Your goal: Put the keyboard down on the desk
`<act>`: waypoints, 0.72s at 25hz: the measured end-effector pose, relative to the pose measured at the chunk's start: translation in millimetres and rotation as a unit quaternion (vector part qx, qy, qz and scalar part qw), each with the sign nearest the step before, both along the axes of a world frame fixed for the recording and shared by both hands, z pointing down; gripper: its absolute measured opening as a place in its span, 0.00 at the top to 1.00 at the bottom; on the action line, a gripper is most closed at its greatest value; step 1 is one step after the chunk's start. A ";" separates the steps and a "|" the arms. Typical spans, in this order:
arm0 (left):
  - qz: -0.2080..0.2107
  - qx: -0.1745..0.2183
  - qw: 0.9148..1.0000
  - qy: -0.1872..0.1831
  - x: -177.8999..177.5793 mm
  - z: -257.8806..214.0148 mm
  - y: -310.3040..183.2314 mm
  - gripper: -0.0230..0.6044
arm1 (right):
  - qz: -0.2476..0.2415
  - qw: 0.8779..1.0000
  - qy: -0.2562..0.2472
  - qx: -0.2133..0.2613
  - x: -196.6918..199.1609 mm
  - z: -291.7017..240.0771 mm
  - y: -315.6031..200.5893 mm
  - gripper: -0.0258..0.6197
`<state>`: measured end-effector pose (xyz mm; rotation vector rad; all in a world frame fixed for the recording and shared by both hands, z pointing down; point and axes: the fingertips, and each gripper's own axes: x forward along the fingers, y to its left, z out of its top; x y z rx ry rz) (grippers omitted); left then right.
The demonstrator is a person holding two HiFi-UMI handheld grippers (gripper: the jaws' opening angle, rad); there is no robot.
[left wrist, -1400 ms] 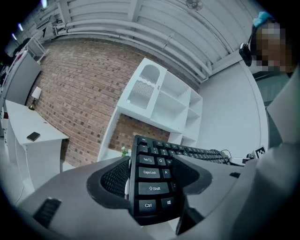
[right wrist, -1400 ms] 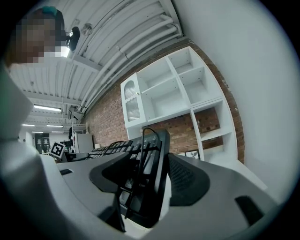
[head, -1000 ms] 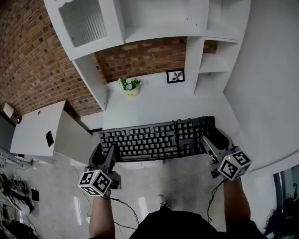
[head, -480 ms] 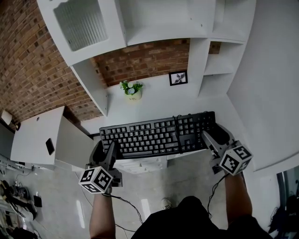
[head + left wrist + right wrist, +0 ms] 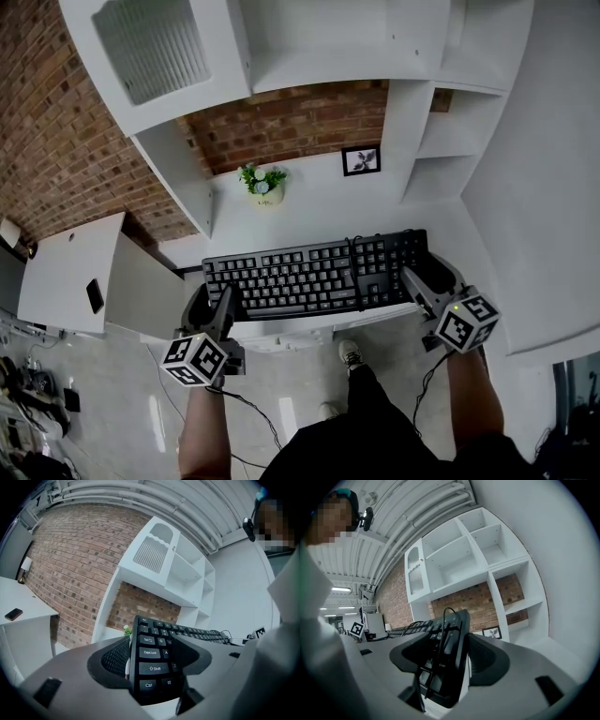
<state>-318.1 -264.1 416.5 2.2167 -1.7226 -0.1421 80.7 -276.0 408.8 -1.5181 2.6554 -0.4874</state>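
A black keyboard (image 5: 314,275) hangs level over the front edge of the white desk (image 5: 309,211), held by both ends. My left gripper (image 5: 214,305) is shut on its left end, by the Ctrl and Shift keys (image 5: 152,669). My right gripper (image 5: 419,283) is shut on the right end, where the black cable (image 5: 440,634) loops over the keys. In the left gripper view the keyboard (image 5: 161,648) runs away from the jaws. In the right gripper view the keyboard (image 5: 450,663) stands edge-on between the pads.
A small potted plant (image 5: 262,182) and a framed picture (image 5: 361,160) stand at the back of the desk against the brick wall. White shelves (image 5: 441,141) rise at the right. A lower white side table (image 5: 66,272) with a dark phone (image 5: 94,295) is at the left.
Both grippers carried the keyboard forward, from mostly over the floor to over the desk's front edge. The person stepped closer to the desk. Both grips stayed shut.
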 end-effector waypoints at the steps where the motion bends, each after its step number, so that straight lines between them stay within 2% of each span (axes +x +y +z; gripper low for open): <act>1: -0.001 -0.002 1.000 -0.001 0.9 2.8 -5.0 0.49 | -0.002 1.000 0.000 -0.004 0.9 4.3 -6.5 0.54; 11: -0.024 -0.039 0.999 -0.003 12.5 41.1 -56.7 0.49 | -0.026 0.999 0.005 -0.039 10.9 44.2 -76.1 0.54; 18: -0.035 -0.076 0.996 0.008 14.2 91.2 -84.6 0.49 | -0.035 0.997 0.014 -0.073 12.1 86.7 -111.9 0.54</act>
